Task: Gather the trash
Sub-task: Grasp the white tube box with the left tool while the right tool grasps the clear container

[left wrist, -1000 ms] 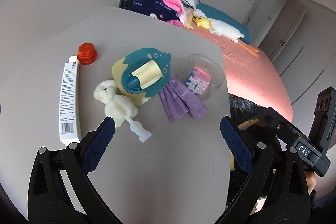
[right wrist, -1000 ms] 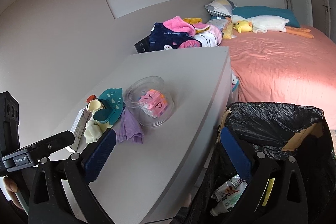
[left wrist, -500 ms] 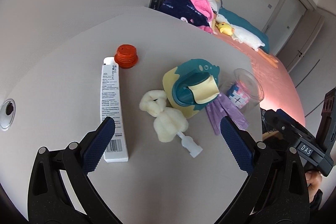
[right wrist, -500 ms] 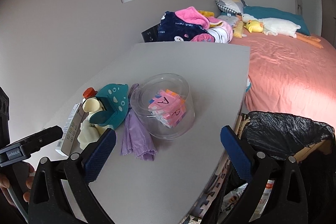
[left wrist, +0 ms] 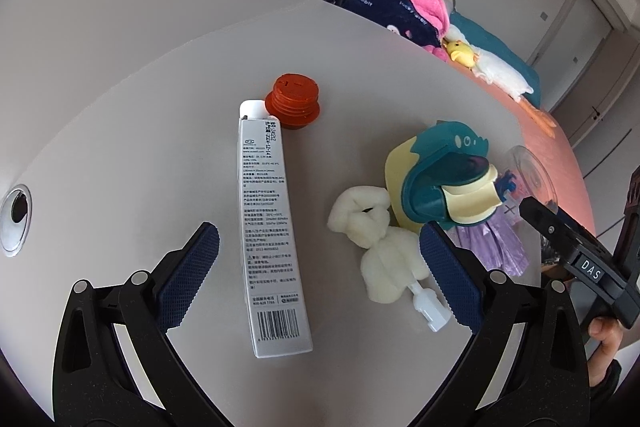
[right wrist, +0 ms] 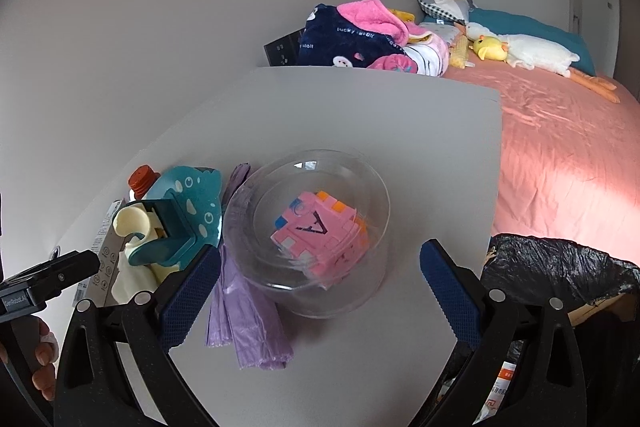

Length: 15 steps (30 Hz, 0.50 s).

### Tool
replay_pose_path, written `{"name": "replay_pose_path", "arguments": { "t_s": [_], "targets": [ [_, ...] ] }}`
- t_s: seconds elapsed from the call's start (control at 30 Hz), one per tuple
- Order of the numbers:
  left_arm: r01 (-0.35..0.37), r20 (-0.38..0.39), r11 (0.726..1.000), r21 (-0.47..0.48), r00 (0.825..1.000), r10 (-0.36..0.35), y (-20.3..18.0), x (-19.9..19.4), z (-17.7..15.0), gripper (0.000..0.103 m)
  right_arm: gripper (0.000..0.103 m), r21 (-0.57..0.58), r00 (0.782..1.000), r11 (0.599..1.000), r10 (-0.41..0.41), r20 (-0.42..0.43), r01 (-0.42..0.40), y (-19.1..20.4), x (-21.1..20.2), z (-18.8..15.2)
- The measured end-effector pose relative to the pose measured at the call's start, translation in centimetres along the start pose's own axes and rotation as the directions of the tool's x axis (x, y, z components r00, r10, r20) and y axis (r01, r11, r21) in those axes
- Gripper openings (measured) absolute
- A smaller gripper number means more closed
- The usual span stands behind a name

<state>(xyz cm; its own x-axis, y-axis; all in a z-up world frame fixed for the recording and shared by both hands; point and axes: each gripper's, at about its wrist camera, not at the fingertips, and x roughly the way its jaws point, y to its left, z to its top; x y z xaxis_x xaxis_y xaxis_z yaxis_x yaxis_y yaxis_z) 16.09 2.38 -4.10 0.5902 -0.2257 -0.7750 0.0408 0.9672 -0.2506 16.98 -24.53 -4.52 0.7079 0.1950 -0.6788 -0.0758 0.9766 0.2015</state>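
Left wrist view
Left gripper (left wrist: 316, 267): jaws wide apart, holding nothing, above the table (left wrist: 160, 131).
Box (left wrist: 270, 227): long white carton with print and a barcode, flat on the table, its near end between the two fingers.
Cap (left wrist: 293, 100): red, ridged, touching the far end of the box.
Wad (left wrist: 380, 243): cream, soft, with a small white plastic nozzle at its near end, just beside the right finger (left wrist: 448, 279).
Toy (left wrist: 436, 179): teal and yellow, just behind the wad.
Bag (left wrist: 496, 243): purple, folded, partly hidden behind the toy and the other gripper.
Hole (left wrist: 16, 217): round cable hole with a metal ring at the left edge of the table.

Right wrist view
Right gripper (right wrist: 320, 283): jaws wide apart, holding nothing.
Tub (right wrist: 308, 227): clear, round, between the fingers but a little beyond them, with a pink block cube (right wrist: 320, 231) inside.
Bag (right wrist: 244, 307): lies flat, touching the left side of the tub.
Toy (right wrist: 176, 219): left of the tub, the cap (right wrist: 142, 178) behind it.
Bin (right wrist: 560, 275): lined with black plastic, beside the right edge of the table, with trash inside.
Bed (right wrist: 568, 155): pink sheet, behind the bin.
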Motion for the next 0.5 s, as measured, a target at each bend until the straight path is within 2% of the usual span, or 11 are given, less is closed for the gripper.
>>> {"name": "replay_pose_path", "arguments": {
  "t_s": [0.13, 0.23, 0.3, 0.4, 0.47, 0.5],
  "targets": [
    [-0.02, -0.017, 0.999, -0.029, 1.0, 0.02, 0.7, 1.3, 0.9, 0.094, 0.099, -0.011, 1.0, 1.0, -0.012, -0.002, 0.012, -0.1, 0.9, 0.7],
    [-0.031, -0.045, 0.998, -0.048, 0.999, 0.029, 1.3, 2.3, 1.2, 0.08, 0.099, -0.014, 1.0, 1.0, -0.013, -0.006, 0.013, -0.2, 1.6, 1.1],
    [-0.049, -0.039, 0.998, -0.047, 0.998, 0.047, 1.4, 2.4, 1.3, 0.073, 0.099, -0.02, 1.0, 1.0, -0.018, -0.009, 0.018, -0.1, 2.1, 1.2],
    [-0.069, -0.036, 0.997, -0.03, 0.997, 0.068, 1.4, 2.5, 1.3, 0.055, 0.099, -0.025, 1.0, 1.0, -0.018, -0.019, 0.017, -0.1, 2.7, 1.4],
    [-0.093, -0.03, 0.996, -0.016, 0.995, 0.093, 1.5, 2.5, 1.3, 0.039, 0.099, -0.022, 1.0, 1.0, -0.005, -0.025, 0.004, -0.2, 2.8, 1.5],
    [-0.097, -0.027, 0.995, -0.017, 0.995, 0.096, 1.6, 2.5, 1.4, 0.036, 0.096, -0.021, 1.0, 1.0, 0.004, -0.022, -0.005, -0.1, 2.8, 1.5]
  ]
}}
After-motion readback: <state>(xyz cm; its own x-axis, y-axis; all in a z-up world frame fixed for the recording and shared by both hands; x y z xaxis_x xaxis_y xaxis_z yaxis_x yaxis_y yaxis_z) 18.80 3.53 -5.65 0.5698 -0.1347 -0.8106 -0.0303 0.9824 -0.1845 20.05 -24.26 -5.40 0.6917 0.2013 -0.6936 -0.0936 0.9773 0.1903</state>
